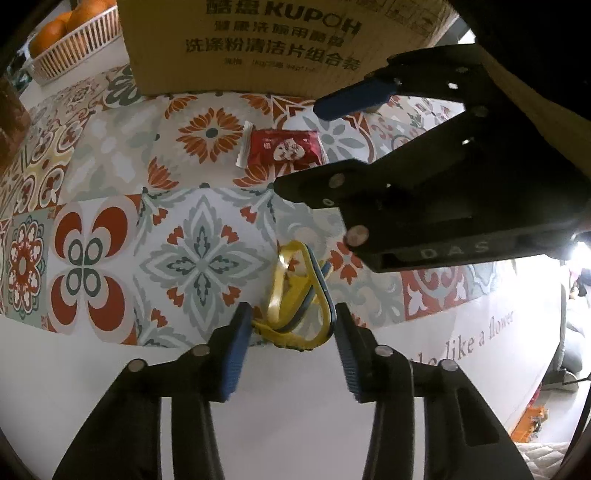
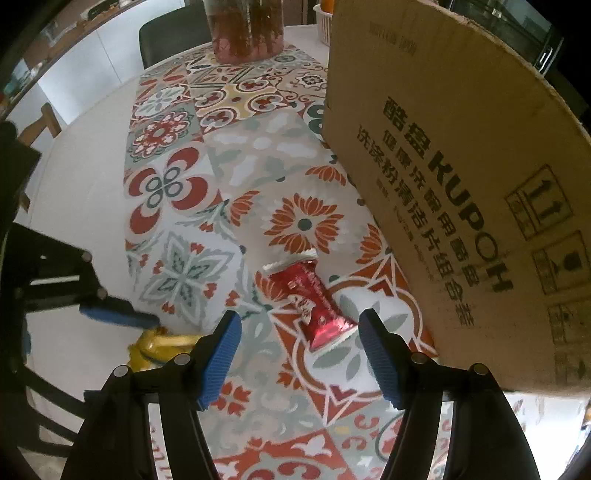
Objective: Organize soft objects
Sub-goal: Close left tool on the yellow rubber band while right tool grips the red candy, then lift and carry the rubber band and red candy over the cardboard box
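Observation:
A bundle of yellow and blue bands [image 1: 295, 295] lies at the near edge of the patterned mat [image 1: 110, 155]. My left gripper [image 1: 293, 317] points down over it, and both blue pads touch the bundle's sides, shut on it. In the right wrist view, the same bundle [image 2: 159, 347] shows under one blue finger [image 2: 118, 314] of that left gripper. A red snack packet [image 2: 314, 302] lies flat on the mat [image 2: 258, 155]. My right gripper [image 2: 299, 321] hangs open just above it, its pads either side of the packet's near end and apart from it. The left wrist view shows this packet [image 1: 284, 147] beneath the right gripper [image 1: 299, 147].
A tall cardboard box [image 2: 461, 184] stands close to the right of the right gripper; it also fills the top of the left wrist view [image 1: 258, 44]. A white basket of oranges [image 1: 74, 40] sits beside it. A glass vase [image 2: 245, 29] stands at the far end; a chair [image 2: 170, 33] stands behind.

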A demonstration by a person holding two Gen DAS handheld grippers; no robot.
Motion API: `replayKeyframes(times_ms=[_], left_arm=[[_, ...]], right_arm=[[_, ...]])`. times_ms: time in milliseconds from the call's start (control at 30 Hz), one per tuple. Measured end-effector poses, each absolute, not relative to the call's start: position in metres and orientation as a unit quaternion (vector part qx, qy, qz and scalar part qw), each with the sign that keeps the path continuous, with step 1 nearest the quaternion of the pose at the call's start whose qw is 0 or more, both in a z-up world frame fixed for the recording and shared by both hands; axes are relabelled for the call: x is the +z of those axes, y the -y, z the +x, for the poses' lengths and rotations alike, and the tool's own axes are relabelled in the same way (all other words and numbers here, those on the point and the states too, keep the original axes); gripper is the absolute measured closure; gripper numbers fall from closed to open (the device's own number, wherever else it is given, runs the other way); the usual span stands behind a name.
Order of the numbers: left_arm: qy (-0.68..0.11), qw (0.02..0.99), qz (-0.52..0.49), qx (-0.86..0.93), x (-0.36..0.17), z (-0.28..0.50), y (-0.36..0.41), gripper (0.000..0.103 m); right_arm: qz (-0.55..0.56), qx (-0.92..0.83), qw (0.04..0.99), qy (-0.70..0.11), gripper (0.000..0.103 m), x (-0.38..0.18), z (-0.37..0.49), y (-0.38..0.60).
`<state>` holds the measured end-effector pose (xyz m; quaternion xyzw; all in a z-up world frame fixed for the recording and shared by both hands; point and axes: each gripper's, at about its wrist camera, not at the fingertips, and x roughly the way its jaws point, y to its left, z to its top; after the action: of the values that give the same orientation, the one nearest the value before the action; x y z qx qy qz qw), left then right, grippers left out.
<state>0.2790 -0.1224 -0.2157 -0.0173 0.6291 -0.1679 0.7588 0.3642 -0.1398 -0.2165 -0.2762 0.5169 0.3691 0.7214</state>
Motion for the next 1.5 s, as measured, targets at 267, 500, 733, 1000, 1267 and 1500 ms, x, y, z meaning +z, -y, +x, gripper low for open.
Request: replayKeyframes(times_ms=[267,500,733,1000,1267,1500], left_arm=[[-0.616,0.768,-0.042,-0.170,-0.219,0.281,0.117,0.066],[-0.608,0.771,-0.121,-0.146,-0.223,0.279,0.095,0.067],[-0.598,0.776,-0.163,-0.119,-0.229,0.267,0.076,0.067],[-0.589,0.783,-0.167,-0.108,-0.229,0.246,0.056,0.067],[-0.574,0.795,-0.163,-0.109,-0.207,0.231,0.049,0.079],[-0.557,0.809,-0.154,-0.109,-0.184,0.221,0.043,0.079]], right_arm=[[-0.279,0.374,0.719,-0.515,0.036,-0.232,0.372,0.131],[-0.250,0.365,0.727,-0.525,0.051,-0.239,0.378,0.129],[-0.206,0.341,0.742,-0.540,0.068,-0.237,0.378,0.141],[-0.142,0.293,0.773,-0.545,0.068,-0.232,0.364,0.166],[-0.060,0.240,0.807,-0.537,0.068,-0.214,0.344,0.192],[-0.024,0.210,0.820,-0.532,0.068,-0.202,0.322,0.202]])
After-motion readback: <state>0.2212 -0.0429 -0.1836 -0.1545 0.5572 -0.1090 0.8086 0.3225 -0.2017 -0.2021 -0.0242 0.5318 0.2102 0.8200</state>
